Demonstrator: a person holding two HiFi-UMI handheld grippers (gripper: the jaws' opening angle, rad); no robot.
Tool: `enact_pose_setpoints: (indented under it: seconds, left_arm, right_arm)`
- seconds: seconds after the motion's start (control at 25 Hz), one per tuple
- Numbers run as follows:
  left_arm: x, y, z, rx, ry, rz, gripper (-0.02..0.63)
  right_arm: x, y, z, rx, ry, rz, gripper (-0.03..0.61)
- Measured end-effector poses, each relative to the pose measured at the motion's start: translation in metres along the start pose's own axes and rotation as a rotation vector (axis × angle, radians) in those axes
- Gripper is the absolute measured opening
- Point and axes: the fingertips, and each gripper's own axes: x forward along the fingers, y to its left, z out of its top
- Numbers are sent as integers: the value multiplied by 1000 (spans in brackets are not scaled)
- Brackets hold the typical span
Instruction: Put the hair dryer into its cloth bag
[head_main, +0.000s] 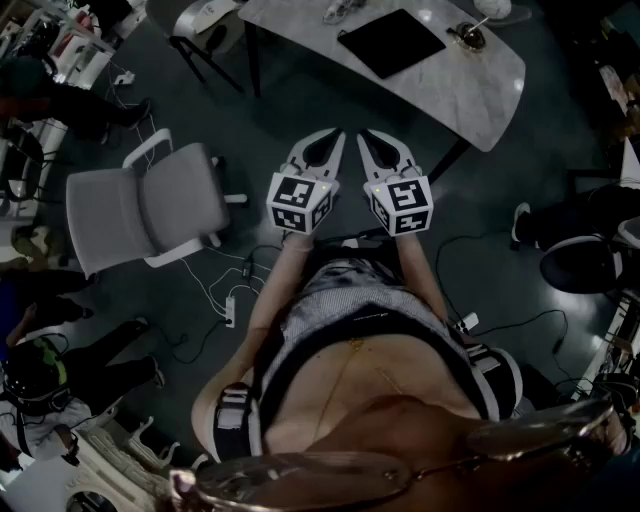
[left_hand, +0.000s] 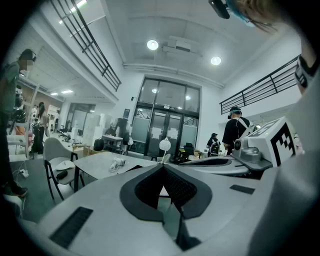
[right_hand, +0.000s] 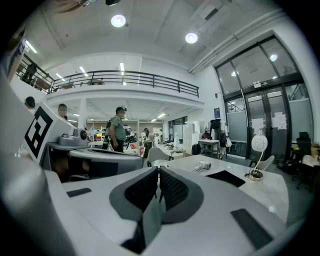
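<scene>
A white hair dryer lies at the far edge of a white marble table, with a flat black cloth bag beside it. Both grippers are held side by side in the air, short of the table and pointing toward it. My left gripper is shut with nothing in it, and so is my right gripper. The left gripper view shows the touching tips with the hair dryer beyond them. Past the right gripper's closed tips I see the hair dryer and the bag.
A small lamp with a round white head stands on the table by the bag. A grey office chair sits on the dark floor to the left, another chair by the table. Cables and a power strip lie underfoot. People stand and sit around.
</scene>
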Motion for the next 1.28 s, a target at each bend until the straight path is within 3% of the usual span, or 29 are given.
enact_pose_setpoints:
  seconds: [0.48, 0.72, 1.28]
  left_arm:
    - [-10, -13, -10, -24, -27, 47, 5]
    - [0, -1, -6, -61, -54, 25, 5]
    - [67, 91, 22, -40, -82, -91, 5]
  right_arm:
    - [-14, 0, -7, -25, -14, 27, 69]
    - [-2, -5, -5, -7, -25, 26, 71]
    - [102, -41, 18, 40, -47, -79, 71]
